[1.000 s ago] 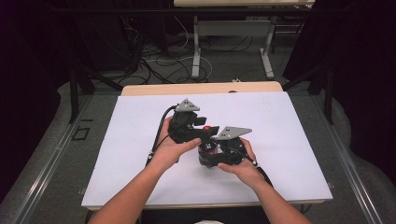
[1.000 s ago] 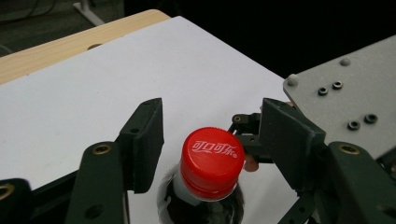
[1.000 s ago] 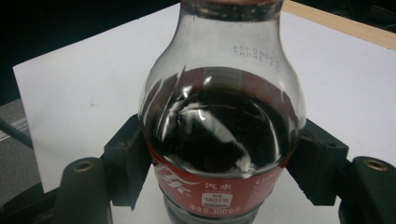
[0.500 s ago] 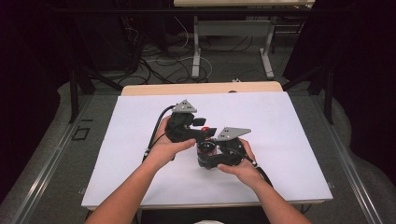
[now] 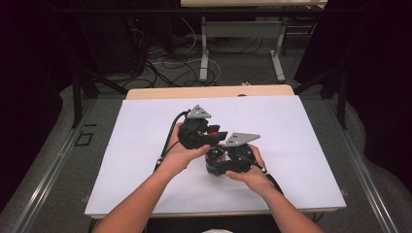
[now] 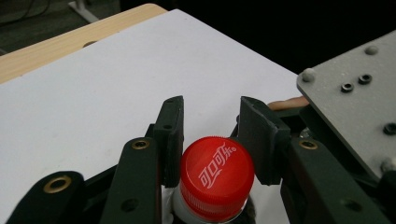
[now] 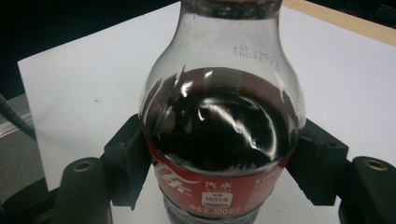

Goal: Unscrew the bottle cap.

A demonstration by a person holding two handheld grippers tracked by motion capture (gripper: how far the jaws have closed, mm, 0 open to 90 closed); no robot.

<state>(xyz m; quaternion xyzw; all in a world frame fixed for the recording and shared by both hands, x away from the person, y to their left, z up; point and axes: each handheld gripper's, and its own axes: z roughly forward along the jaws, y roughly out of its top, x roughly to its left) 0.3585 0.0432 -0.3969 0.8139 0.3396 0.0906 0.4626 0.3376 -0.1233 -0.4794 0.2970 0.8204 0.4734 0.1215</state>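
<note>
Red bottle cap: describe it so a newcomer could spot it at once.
Start at the white table; near its middle two hand-held grippers meet over a cola bottle. The cap tops that bottle, between the left gripper jaws: it alone is bright red, with white lettering.

A red cap (image 6: 216, 171) is showing white script; the clear bottle (image 7: 223, 116) is holding dark liquid above a red, white-lettered label (image 7: 205, 191); black jaws are flanking both.
</note>
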